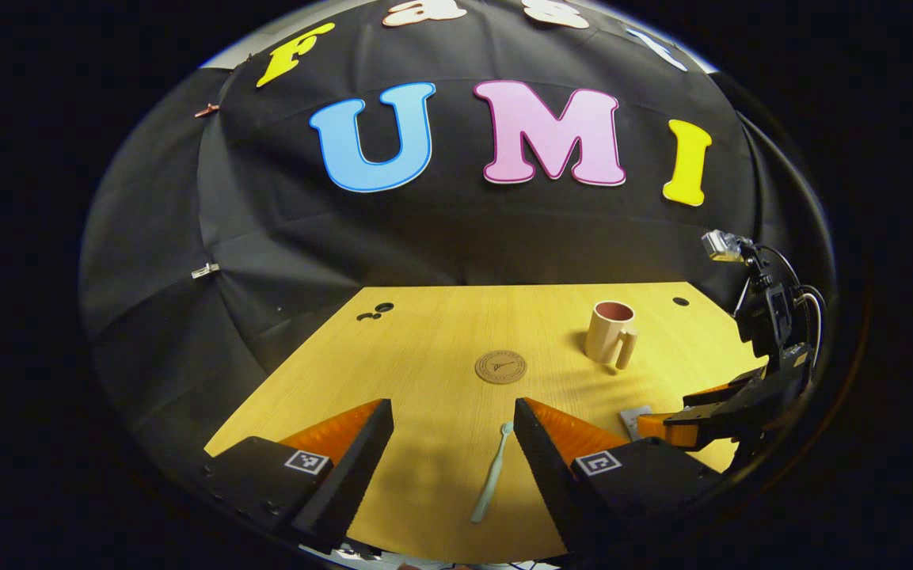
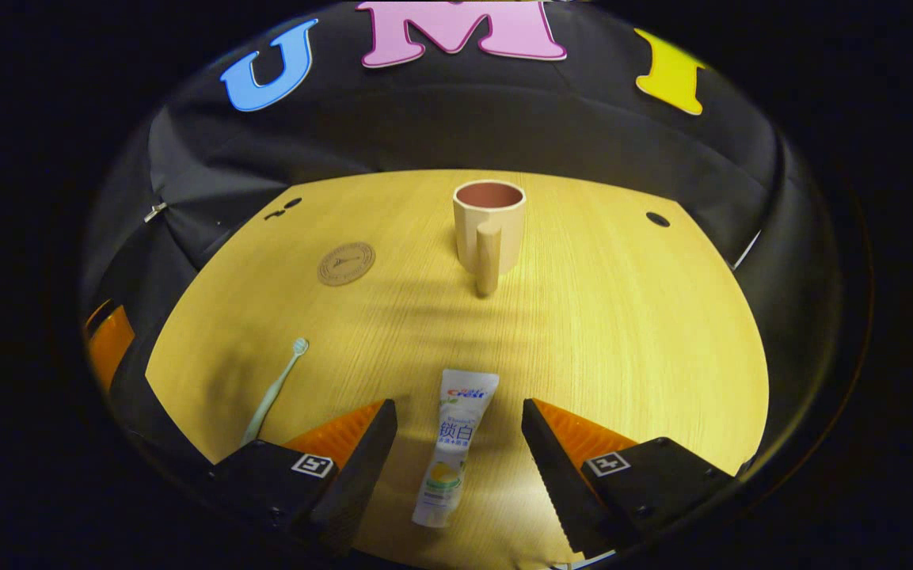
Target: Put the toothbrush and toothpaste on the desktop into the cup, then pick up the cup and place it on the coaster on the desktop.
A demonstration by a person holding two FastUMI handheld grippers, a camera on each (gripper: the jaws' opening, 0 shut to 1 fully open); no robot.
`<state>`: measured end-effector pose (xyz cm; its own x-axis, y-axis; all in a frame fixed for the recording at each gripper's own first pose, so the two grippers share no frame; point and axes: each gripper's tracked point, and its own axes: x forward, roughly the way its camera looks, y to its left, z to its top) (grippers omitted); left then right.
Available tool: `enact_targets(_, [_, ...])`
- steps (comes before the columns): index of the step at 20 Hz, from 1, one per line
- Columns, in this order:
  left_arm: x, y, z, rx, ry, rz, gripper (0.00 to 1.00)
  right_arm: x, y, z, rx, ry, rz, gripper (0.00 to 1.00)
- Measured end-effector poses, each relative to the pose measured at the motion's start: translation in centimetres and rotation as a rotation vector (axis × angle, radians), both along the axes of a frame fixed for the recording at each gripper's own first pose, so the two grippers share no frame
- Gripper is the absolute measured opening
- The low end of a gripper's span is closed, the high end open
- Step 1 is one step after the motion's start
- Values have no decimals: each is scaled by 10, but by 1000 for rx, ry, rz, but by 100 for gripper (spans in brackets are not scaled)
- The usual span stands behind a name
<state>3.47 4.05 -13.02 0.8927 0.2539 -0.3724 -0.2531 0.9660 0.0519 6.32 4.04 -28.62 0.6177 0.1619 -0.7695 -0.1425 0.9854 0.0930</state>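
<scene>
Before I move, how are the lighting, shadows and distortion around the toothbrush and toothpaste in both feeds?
Left gripper view: fisheye bends the desktop edges; soft shadows flank the sharp, readable toothbrush between the left gripper's open jaws. Right gripper view: a bright patch lights the toothpaste between the right gripper's open jaws, not washed out; shadow bands cross below the cup.

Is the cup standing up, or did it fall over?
Standing up. The cup sits on the table with its round opening facing up and its handle at the side. Nothing is in it yet.
</scene>
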Motion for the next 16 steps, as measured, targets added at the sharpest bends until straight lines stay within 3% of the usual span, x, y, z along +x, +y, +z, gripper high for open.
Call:
enact_targets(5, [-3, 6, -12, -19, 43, 38, 98, -10, 9, -39, -23, 113, 37, 99])
enact_targets(10, [-9, 8, -16, -24, 57, 50, 98, -7, -1, -52, -21, 143, -30, 99])
enact_targets(16, [-11, 8, -16, -12, 53, 32, 98, -9, -1, -56, -81, 174, -40, 94])
